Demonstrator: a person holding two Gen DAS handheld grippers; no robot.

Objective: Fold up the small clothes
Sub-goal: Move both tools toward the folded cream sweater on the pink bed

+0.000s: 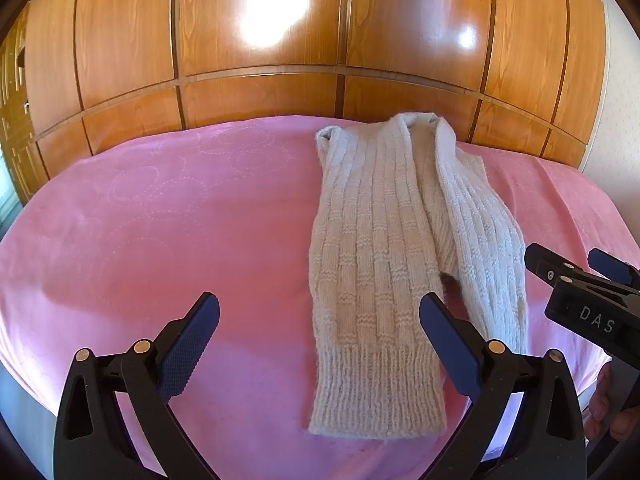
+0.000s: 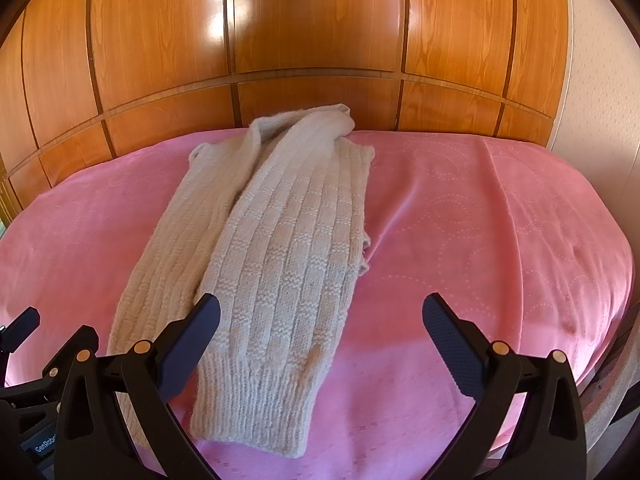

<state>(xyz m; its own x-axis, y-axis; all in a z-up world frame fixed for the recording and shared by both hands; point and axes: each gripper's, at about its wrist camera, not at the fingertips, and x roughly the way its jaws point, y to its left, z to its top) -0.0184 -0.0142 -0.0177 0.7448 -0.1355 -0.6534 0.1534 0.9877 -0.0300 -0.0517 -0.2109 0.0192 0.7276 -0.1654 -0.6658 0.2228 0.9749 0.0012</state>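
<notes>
Cream knit sweater [image 1: 384,264] folded lengthwise mid pink bed [image 1: 160,240]; left gripper [image 1: 320,340] and right gripper [image 2: 320,340] fingers wide apart, holding nothing.

The knitted sweater [image 1: 384,264] lies lengthwise on the bedspread [image 1: 160,220], with the wooden headboard [image 1: 260,40] behind it.
</notes>
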